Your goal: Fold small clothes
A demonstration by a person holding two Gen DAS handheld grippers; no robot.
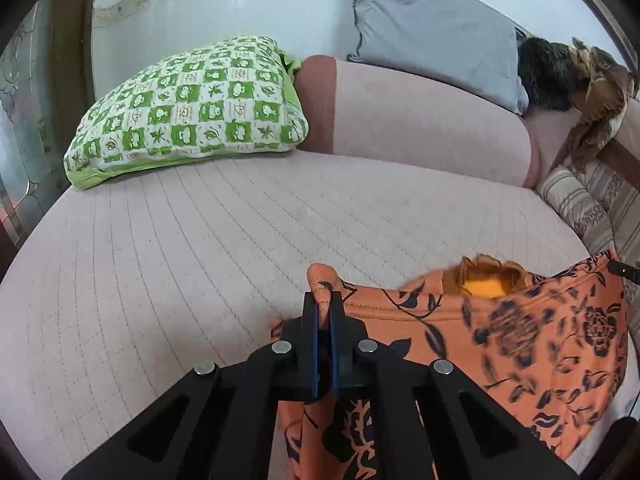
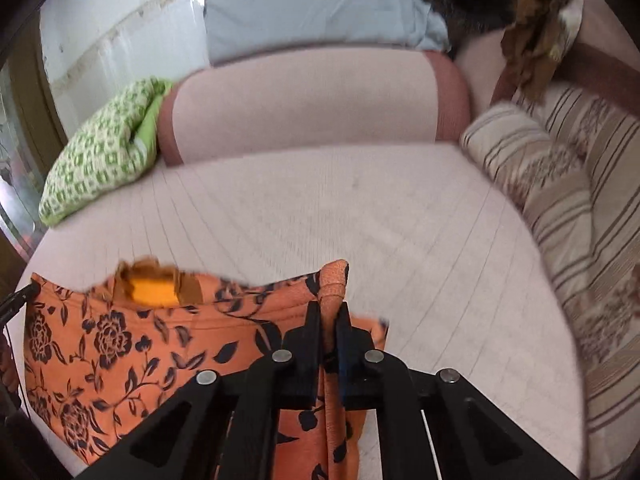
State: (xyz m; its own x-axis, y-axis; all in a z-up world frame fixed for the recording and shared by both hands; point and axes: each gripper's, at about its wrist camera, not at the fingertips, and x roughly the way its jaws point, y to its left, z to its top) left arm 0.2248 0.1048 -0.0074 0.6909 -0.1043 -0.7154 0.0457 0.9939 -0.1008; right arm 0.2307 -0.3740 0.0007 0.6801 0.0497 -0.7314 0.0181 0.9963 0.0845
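An orange garment with a black flower print hangs stretched between my two grippers above a pale pink quilted mattress. My left gripper is shut on the garment's left corner, and a pinch of orange cloth sticks up between its black fingers. In the right wrist view my right gripper is shut on the opposite corner of the same orange garment. A brown-edged neck opening with a yellow inside shows along the top edge between the two grips. The lower part of the garment hangs out of sight under the grippers.
A green-and-white checked pillow lies at the back left. A pink bolster runs along the wall with a grey pillow behind it. Striped cushions line the right side, and dark and brown clothes are heaped at the back right.
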